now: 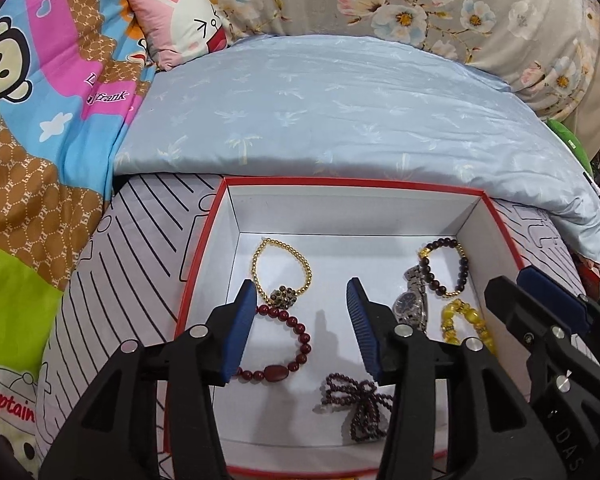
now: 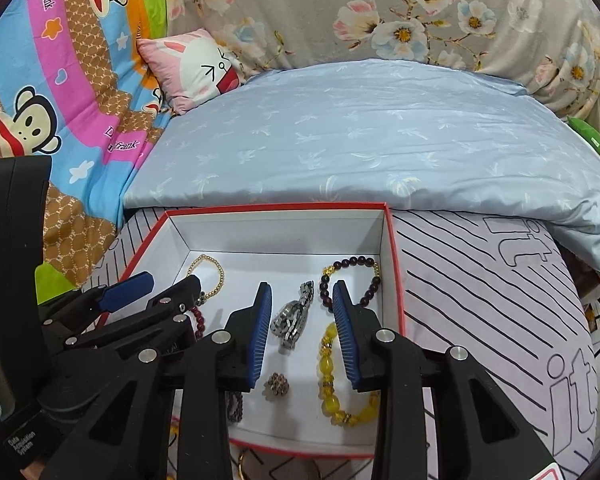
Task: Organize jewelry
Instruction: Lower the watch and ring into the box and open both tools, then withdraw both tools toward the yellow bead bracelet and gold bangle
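Observation:
A red-rimmed white box (image 1: 204, 240) (image 2: 394, 248) lies on the bed with jewelry inside. In the left wrist view it holds a gold bead bracelet (image 1: 260, 268), a dark red bead bracelet (image 1: 300, 344), a maroon bead strand (image 1: 356, 400), a silver watch (image 1: 414, 304), a dark bead bracelet (image 1: 462, 268) and a yellow bead bracelet (image 1: 460, 320). My left gripper (image 1: 302, 328) is open and empty over the red bracelet. My right gripper (image 2: 302, 332) is open and empty over the watch (image 2: 294, 318) and yellow bracelet (image 2: 328, 372). A small flower brooch (image 2: 277, 385) lies below it.
The box rests on a white sheet with black stripes (image 2: 480, 300). A light blue quilt (image 1: 320, 112) lies behind it, a cartoon blanket (image 1: 40, 120) at the left, a pink pillow (image 1: 180, 20) and a floral cover (image 1: 460, 8) at the back. Something gold (image 2: 242, 464) lies before the box.

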The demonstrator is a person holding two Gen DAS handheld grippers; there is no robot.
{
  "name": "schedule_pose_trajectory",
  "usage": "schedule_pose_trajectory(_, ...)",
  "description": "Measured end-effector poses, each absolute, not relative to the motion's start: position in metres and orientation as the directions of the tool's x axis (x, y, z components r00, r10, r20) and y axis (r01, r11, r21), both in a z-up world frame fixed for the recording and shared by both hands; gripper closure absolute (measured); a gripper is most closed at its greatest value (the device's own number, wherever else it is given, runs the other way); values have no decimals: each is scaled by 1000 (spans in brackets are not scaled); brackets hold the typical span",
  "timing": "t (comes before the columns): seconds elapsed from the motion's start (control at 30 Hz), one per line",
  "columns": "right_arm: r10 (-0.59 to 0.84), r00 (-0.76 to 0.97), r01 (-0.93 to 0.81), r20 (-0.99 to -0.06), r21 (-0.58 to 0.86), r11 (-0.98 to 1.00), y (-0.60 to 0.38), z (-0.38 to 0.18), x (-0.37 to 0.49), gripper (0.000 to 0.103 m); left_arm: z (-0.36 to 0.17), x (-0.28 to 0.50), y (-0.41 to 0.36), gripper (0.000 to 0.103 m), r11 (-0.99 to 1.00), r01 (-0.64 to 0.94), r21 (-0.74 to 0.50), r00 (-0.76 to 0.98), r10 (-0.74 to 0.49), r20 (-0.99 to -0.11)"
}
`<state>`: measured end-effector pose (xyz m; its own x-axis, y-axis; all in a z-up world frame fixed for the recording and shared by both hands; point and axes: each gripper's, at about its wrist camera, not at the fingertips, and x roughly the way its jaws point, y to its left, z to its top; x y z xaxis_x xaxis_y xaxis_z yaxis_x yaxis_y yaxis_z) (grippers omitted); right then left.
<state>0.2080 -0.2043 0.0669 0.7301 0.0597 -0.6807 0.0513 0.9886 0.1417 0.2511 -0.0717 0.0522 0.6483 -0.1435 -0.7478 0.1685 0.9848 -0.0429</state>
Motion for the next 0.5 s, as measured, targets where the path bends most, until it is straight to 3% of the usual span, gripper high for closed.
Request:
schedule_pose_trajectory(0.2, 60, 740, 54, -670, 148, 988, -208, 79, 175, 69, 67, 224, -67, 58, 984, 173, -48, 657, -151, -739)
schedule_pose_trajectory(0.3, 57, 739, 58, -671, 147, 987, -207, 83, 154, 65, 73, 204, -61, 50, 981, 184, -58, 657, -167, -735)
schedule_pose_trajectory(0.5, 56, 720, 74, -692, 157, 985, -205, 75, 113, 65, 73, 164, -45, 50, 983, 174, -66, 650, -165, -741)
